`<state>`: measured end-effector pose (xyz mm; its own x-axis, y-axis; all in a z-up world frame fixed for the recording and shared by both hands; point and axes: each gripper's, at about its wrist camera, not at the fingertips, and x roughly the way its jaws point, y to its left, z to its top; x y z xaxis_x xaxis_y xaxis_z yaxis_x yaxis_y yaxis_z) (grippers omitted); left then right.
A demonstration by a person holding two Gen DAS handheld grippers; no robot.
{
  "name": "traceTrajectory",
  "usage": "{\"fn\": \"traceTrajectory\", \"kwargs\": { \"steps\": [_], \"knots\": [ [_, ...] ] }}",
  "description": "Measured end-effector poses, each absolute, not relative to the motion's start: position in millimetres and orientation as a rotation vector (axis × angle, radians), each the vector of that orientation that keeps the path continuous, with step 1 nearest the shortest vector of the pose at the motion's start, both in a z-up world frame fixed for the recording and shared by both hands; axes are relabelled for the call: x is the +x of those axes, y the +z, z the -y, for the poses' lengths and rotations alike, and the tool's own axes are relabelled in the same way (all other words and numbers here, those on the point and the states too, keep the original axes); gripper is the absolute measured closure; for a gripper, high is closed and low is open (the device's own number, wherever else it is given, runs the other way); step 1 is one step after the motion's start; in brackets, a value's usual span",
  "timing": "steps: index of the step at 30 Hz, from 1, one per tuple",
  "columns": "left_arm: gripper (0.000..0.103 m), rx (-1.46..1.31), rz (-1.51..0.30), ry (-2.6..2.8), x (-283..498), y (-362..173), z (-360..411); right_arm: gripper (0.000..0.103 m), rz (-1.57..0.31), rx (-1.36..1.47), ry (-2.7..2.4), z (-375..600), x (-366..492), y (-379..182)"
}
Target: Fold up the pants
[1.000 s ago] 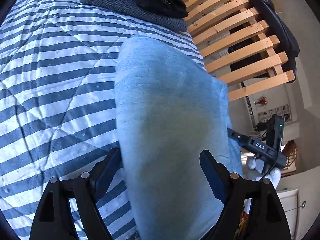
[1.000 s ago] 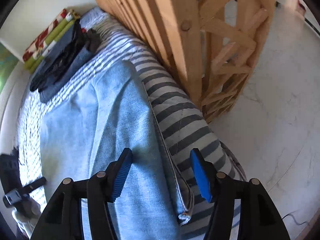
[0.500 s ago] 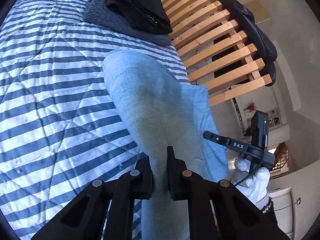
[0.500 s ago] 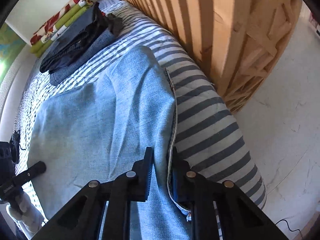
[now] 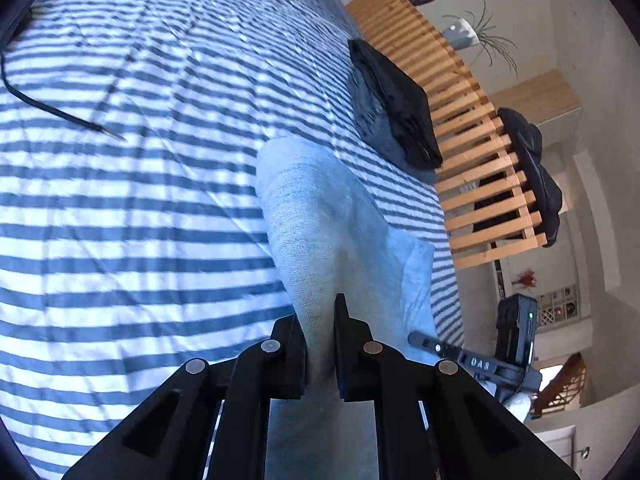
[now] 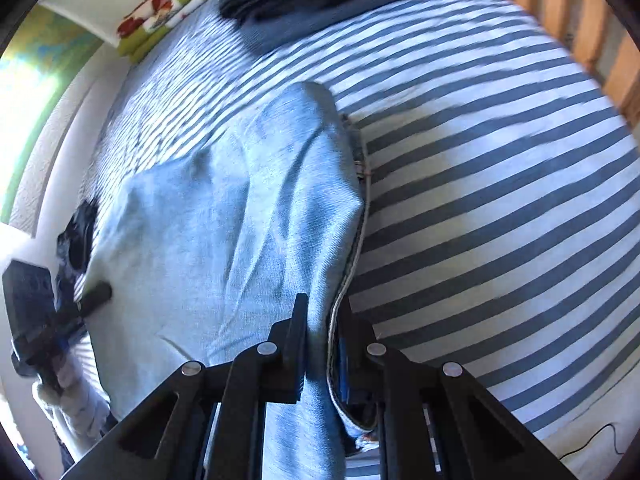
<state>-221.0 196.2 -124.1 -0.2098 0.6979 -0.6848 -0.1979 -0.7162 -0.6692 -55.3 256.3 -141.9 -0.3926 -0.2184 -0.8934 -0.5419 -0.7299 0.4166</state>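
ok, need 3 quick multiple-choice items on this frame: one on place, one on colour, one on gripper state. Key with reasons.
1. Where does the stack of dark folded clothes lie?
A. on the floor
B. on the striped bed cover, next to the wooden slats
C. on top of the pants

2. What colour are the pants?
A. light blue
B. red
C. black

3. How is the left gripper?
A. wide open above the bed
B. shut on nothing
C. shut on the pants

Key: 1 B, the stack sits on the striped bed cover against the wooden slats. 2 A, the denim is pale blue in both views. 3 C, denim is pinched between its fingers; the right gripper grips likewise.
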Motion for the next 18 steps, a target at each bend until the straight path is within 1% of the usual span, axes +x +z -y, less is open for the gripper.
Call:
{"fn": "traceTrajectory", "kwargs": {
  "steps": [4, 5, 6, 7, 8, 9, 10, 11, 12, 13, 14, 15, 18],
  "knots": [
    [0.093, -1.47, 0.565, 2.081, -250, -110, -133, 0.092, -1.055, -1.699, 2.284, -182, -85, -144],
    [0.091, -1.482, 0.525, 2.101, -260, -112, -124, 0.092, -1.051, -1.732, 2.293, -167, -92, -146],
    [0.085, -1.509, 0.454, 2.125, -268, -115, -119, 0.091, -1.023, -1.771, 2.308, -153, -100, -147],
    [0.084, -1.544, 0.415, 2.152, -277, -122, -114, 0.09, -0.961, -1.804, 2.322, -141, -106, -146],
    [0.081, -1.568, 0.406, 2.178, -281, -124, -107, 0.085, -0.888, -1.824, 2.325, -133, -111, -143],
    [0.079, -1.57, 0.416, 2.197, -283, -123, -96, 0.084, -0.812, -1.852, 2.325, -129, -114, -139],
    [0.076, -1.545, 0.453, 2.22, -277, -119, -81, 0.082, -0.783, -1.883, 2.337, -129, -116, -135],
    [0.066, -1.511, 0.494, 2.251, -272, -112, -66, 0.081, -0.771, -1.901, 2.345, -132, -115, -129],
    [0.053, -1.474, 0.534, 2.287, -264, -103, -54, 0.08, -0.748, -1.905, 2.363, -138, -113, -121],
    [0.048, -1.436, 0.574, 2.315, -251, -95, -43, 0.08, -0.691, -1.9, 2.394, -142, -113, -111],
    [0.045, -1.404, 0.612, 2.33, -237, -89, -34, 0.08, -0.609, -1.878, 2.442, -145, -112, -99],
    [0.045, -1.388, 0.644, 2.338, -220, -86, -27, 0.079, -0.499, -1.821, 2.502, -150, -114, -84],
    [0.045, -1.379, 0.667, 2.335, -165, -89, -23, 0.075, -0.281, -1.749, 2.589, -154, -131, -59]
  ]
}}
